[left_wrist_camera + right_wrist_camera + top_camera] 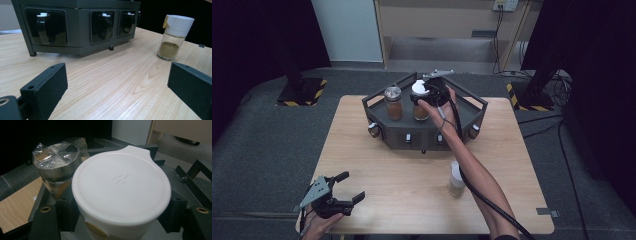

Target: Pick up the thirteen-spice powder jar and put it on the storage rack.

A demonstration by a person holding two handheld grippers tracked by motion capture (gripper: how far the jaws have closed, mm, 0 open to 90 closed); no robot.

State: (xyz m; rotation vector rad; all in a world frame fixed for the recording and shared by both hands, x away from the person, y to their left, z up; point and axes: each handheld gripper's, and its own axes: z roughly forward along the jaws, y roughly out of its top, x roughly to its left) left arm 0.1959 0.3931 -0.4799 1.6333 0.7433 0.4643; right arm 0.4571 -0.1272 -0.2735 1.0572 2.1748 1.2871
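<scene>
Left of the dark grey angular rack (472, 107), the left tool (346, 192) hovers wide open over the wooden tabletop (402, 175). On the rack, the right tool (424, 95) clamps the white-lidded glass spice jar (121, 192), forearm stretched forward.

— What do the tools look like?
— Each claw, left (348, 191) and right (424, 93), is black with a grey three-cornered plate on top; brass-ringed holes near the pads.
— Cables?
— A black one trails off the right.
</scene>
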